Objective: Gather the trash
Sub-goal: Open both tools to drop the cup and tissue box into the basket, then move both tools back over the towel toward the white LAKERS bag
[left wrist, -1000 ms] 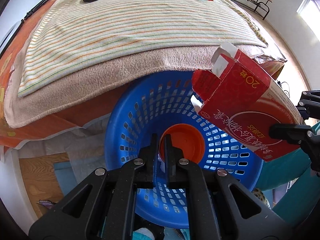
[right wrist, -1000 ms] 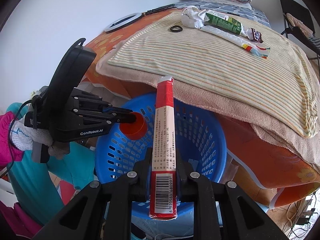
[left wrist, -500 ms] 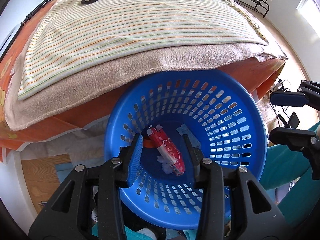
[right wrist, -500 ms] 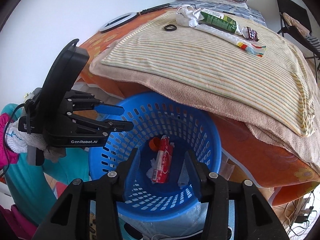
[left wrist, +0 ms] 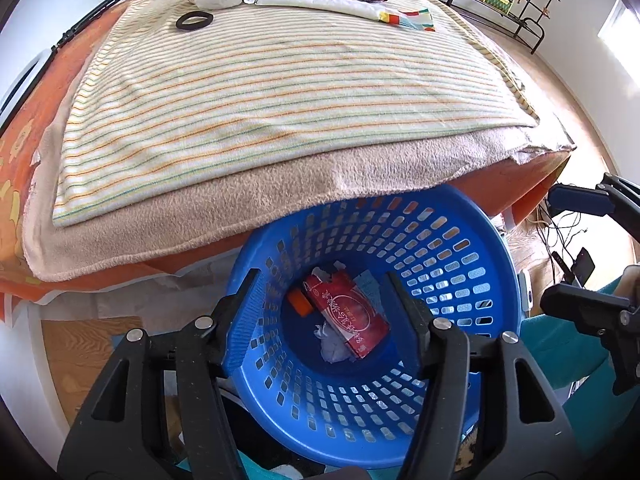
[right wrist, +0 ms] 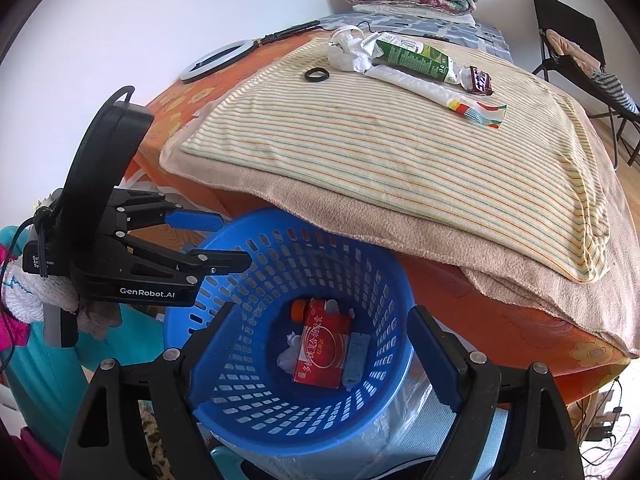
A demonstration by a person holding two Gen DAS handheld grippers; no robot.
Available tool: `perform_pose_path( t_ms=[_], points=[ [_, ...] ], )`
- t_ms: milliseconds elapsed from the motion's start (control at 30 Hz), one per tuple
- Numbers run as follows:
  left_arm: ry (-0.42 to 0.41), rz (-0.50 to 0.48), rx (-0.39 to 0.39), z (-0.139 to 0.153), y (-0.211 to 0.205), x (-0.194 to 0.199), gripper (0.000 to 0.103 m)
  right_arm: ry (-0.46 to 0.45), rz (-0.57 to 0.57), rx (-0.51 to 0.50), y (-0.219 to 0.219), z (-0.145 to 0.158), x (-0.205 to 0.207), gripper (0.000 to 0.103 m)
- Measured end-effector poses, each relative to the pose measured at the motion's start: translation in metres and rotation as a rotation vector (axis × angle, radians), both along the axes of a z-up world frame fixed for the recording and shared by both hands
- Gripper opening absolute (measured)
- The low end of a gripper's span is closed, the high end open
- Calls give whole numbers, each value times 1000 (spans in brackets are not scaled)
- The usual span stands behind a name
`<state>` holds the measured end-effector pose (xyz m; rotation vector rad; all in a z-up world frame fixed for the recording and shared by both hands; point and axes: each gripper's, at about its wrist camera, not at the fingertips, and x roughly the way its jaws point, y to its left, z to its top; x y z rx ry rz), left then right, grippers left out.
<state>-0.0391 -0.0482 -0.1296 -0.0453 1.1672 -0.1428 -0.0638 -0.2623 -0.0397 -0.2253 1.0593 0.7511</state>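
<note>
The bed (right wrist: 520, 340) fills most of what I see, its striped blanket (right wrist: 380, 152) carrying the trash I have yet to collect: a crumpled white wad (right wrist: 346, 54), a green carton (right wrist: 414, 58), a long white wrapper (right wrist: 420, 88), a small dark wrapper (right wrist: 478, 80) and a black ring (right wrist: 317, 75), all bunched near the far end. The blue basket (left wrist: 480, 240) sits tucked against the bed's edge below me, holding a red box (right wrist: 322, 346), an orange cap (right wrist: 297, 309) and some crumpled paper (right wrist: 289, 354). My left tongs (left wrist: 320, 304) and right tongs (right wrist: 320, 344) both hang spread wide and empty over the basket. To do the next reach well, I judge each pair should go to a different piece, coming in low and pinching the carton across its narrow sides.
</note>
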Motion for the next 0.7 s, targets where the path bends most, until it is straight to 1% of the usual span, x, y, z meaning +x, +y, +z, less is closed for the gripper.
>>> perform_pose_path(
  t_ms=[167, 433, 533, 700],
  points=[
    [-26, 31, -30, 19, 9, 17, 62, -10, -25, 22, -3, 7, 11, 87],
    [-93, 70, -35, 53, 27, 53, 62, -14, -76, 77, -6, 24, 44, 87],
    [-120, 85, -25, 64, 35, 68, 62, -43, -85, 76, -5, 32, 57, 87],
    [-167, 113, -3, 82, 49, 96, 62, -105, -62, 46, 3, 41, 78, 87]
  ],
)
